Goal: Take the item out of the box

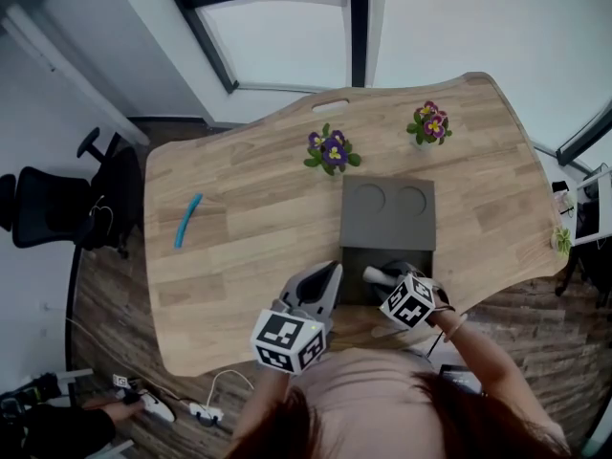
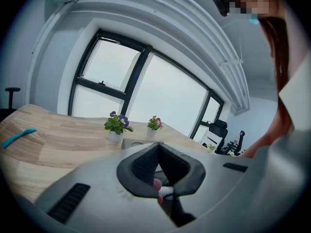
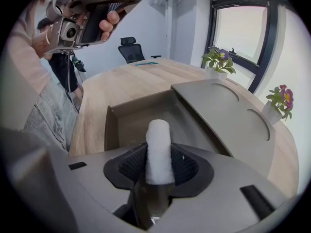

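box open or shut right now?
Open. The lid lies flat behind the box, whose inside walls show; the right tongs grip a white roll.

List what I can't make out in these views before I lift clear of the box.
- Lower end of the white roll: right gripper view, buried between the jaws of the right hand-held gripper.
- Near part of the box floor: head view, covered by that gripper; right gripper view, by its body.
- Blue strip: head view, too small to identify.
- Near edge of the table: head view, behind the person.
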The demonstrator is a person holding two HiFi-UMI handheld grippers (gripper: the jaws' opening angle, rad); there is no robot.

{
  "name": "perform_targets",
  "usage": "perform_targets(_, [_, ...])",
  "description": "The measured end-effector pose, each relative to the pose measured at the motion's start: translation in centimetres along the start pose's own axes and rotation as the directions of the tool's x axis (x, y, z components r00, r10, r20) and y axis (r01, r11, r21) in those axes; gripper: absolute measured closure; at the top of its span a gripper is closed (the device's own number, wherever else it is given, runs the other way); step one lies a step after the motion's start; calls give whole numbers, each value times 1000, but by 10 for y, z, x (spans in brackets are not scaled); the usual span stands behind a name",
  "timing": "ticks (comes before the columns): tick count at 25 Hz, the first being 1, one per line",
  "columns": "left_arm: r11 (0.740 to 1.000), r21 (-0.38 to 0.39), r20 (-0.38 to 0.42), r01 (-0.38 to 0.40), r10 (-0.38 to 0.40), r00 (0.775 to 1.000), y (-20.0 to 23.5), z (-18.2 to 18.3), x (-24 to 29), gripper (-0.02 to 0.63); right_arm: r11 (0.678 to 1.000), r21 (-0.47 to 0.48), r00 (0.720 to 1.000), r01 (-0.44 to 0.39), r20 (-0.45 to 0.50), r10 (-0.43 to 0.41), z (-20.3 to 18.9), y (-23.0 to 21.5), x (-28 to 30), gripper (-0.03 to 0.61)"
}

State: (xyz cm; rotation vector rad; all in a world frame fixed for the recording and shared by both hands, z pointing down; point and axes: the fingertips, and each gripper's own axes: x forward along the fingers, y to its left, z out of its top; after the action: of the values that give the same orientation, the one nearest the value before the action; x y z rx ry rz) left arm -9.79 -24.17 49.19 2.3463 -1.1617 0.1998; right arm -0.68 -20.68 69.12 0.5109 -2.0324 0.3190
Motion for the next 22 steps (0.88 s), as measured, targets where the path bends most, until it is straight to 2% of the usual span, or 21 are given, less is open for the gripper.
perform_targets(11, [1000,10,17,-8,8,1000,-2,3,-4,621,999,26,998,35,42,-36,2,-5,-13,443])
perform_targets(22, [1000,22,44,-20,19,999,-13,4,-9,621,994,68,987,80,132,-89,10,-10,-39,443])
